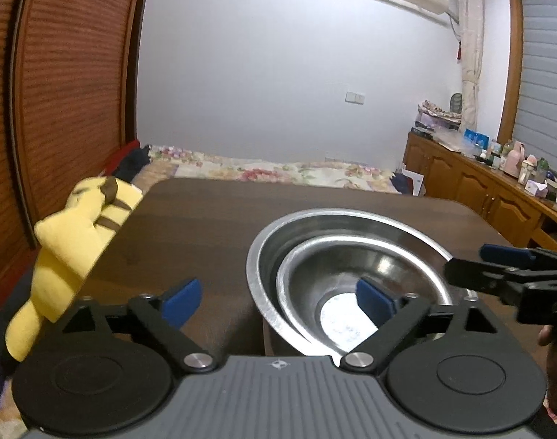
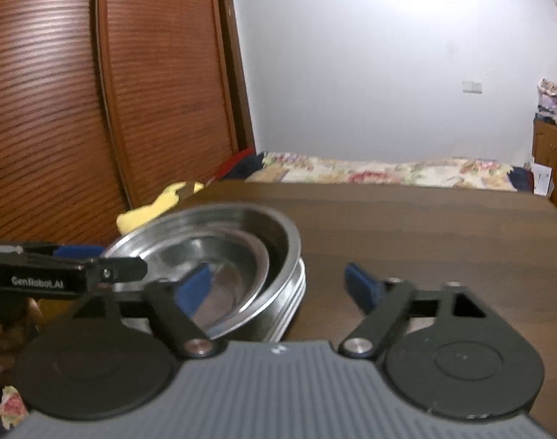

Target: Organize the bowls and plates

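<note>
Nested bowls (image 1: pixel 346 274) — between open hand-held grippers (image 1: pixel 278 301)

Outer bowl (image 1: pixel 275 241): bare metal, brushed and dull on the inner wall, ribbed on the outside as the right wrist view shows. Inner bowl (image 1: pixel 351 270): polished metal, glossy, with a bright reflection on its flat bottom.

Bench (image 1: pixel 205 226): dark wood-grain surface, smooth, matt to low sheen.

Left claw (image 1: pixel 278 301): matt black plastic links, blue matt pads (image 1: pixel 183 298), bright metal pivot pins, grey ribbed housing. Right claw (image 2: pixel 282 285): same materials and finish.

Soft toy (image 1: pixel 81 234): yellow cloth, matt, with brown cloth stripes.

Wardrobe doors (image 2: pixel 59 109): reddish wood, slatted, semi-gloss.

Bed cover (image 1: pixel 271 170): floral printed cloth, matt.
</note>
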### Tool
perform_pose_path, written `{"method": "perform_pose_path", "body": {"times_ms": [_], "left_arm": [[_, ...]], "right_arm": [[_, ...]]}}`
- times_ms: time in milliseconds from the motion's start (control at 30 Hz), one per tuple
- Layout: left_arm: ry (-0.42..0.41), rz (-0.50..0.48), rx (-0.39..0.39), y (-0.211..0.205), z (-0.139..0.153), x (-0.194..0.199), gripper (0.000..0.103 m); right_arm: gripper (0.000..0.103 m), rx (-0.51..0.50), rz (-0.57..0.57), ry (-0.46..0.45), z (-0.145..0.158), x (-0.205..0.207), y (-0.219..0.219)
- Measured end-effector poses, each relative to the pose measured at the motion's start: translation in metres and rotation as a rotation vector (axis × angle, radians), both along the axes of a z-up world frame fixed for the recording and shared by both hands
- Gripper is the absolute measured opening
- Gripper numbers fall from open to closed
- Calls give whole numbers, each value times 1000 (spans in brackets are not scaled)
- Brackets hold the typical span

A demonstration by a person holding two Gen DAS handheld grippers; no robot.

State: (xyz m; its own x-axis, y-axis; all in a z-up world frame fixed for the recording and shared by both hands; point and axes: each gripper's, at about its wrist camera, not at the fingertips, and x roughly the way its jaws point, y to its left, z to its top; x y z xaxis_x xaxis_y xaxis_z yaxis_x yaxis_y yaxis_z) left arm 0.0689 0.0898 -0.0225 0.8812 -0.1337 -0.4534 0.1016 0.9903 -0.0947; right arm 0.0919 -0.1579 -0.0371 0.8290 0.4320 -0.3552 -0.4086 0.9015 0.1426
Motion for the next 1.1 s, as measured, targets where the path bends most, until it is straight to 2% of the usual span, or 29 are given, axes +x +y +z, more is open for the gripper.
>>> {"method": "perform_pose_path", "body": {"times_ms": [67, 167, 400, 600, 767, 1100], "left_arm": [[-21, 4, 9, -2, 5, -3, 102], [-33, -7, 14, -7, 12, -6, 103], [-35, -12, 46, -23, 21, -12, 103], [-50, 29, 120, -38, 24, -16, 103], [-63, 23, 91, -40, 28, -22, 103], [-82, 47, 128, -53, 32, -38, 103]], "right_arm": [[94, 13, -5, -15, 6, -4, -5], [103, 15, -18, -39, 14, -10, -9], [103, -13, -107, -69, 24, -25, -17], [103, -59, -183, -95, 28, -37, -22], [103, -63, -220, -95, 32, -43, -27], [103, -88, -288, -84, 23, -56, -32]]}}
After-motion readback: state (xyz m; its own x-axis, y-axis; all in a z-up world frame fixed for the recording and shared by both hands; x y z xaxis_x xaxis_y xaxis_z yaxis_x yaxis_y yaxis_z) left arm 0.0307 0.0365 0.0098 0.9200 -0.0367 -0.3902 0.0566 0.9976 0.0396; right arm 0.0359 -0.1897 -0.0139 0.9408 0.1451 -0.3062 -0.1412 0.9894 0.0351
